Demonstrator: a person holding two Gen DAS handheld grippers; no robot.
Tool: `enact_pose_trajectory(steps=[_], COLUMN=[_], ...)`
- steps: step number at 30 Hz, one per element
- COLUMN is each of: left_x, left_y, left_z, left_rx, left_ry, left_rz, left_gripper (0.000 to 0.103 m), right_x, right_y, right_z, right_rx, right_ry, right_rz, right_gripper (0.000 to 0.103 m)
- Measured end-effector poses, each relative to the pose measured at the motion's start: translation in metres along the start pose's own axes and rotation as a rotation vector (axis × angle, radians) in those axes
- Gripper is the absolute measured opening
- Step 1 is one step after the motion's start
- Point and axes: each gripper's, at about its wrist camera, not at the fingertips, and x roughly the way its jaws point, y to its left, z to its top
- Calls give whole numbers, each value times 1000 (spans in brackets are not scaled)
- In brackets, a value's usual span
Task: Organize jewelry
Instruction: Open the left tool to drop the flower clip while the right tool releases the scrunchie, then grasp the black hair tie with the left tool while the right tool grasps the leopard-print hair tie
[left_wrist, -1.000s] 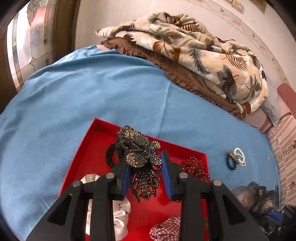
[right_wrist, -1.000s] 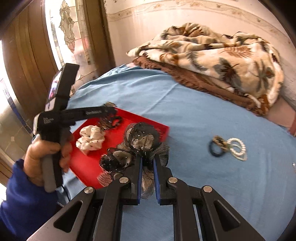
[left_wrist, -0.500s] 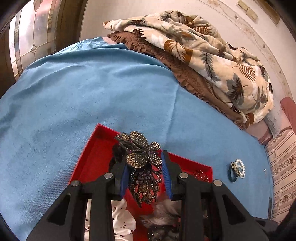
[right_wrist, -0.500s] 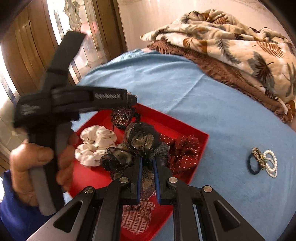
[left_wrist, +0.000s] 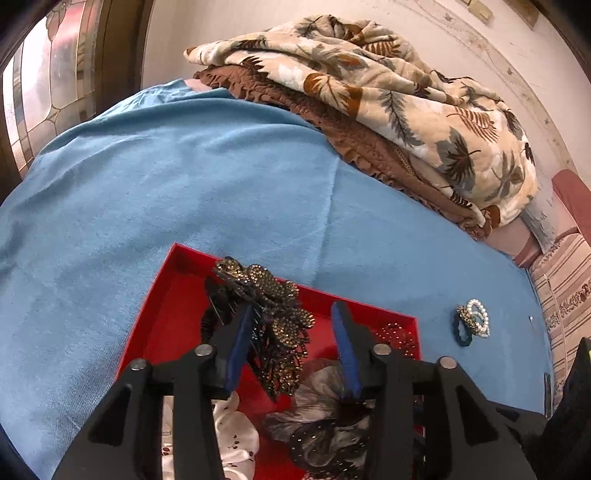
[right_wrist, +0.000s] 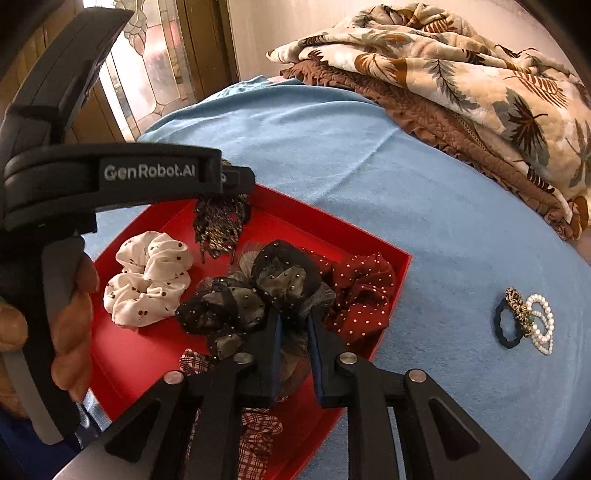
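Blue bedspread (right_wrist: 424, 206): red tray (right_wrist: 391, 295) holds scrunchies, rhinestone clip (left_wrist: 273, 314)

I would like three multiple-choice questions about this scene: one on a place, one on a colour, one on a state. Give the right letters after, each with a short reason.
1. Where does the pearl bracelet lie?
A. inside the tray
B. on the blue cloth, outside the tray
C. on the folded blanket

2. What colour is the tray?
A. red
B. green
C. white

3. What is between the fingers of the right gripper?
A. nothing
B. the white scrunchie
C. the black mesh bow

Answers:
1. B: the right wrist view shows it on the cloth to the right of the tray, beside a dark hair tie.
2. A: its walls and floor are bright red in both views.
3. C: the bow's dark netting sits between the two fingers, whose jaws are opening.
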Motion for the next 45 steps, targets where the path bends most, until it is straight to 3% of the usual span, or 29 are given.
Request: enact_pose_trajectory(steps=[6, 11, 20, 25, 30, 36, 41, 45], left_x=[-19, -27, -36, -41, -48, -58, -61, -58], left_y=[-2, -4, 14, 14, 0, -38, -84, -118], left_z=[-1, -5, -10, -14, -22, -38, -57, -71], left_rx=[-8, -2, -57, -55, -34, 7, 69, 170], left_ry=[-68, -92, -117, -125, -134, -142, -127, -121], left_rz=[-64, -41, 16, 38, 20, -63, -157, -162], left_gripper=[55, 56, 56, 56, 56, 56, 56, 56], right_x=[-15, -25, -51, -72, -90, -105, -106, -100], right_y=[1, 4, -6, -25, -61, -133, -199, -230], right_z=[3, 0, -16, -40, -70, -99, -106, -99], right_rx=[-7, -20, 10, 10, 30, 190, 332, 396], right_ry=[-35, -56, -74, -78, -68, -27, -9, -9], right_rz=[5, -13, -28, -81, -166, -235, -299, -299], right_gripper=[37, 48, 49, 56, 57, 57, 57, 57])
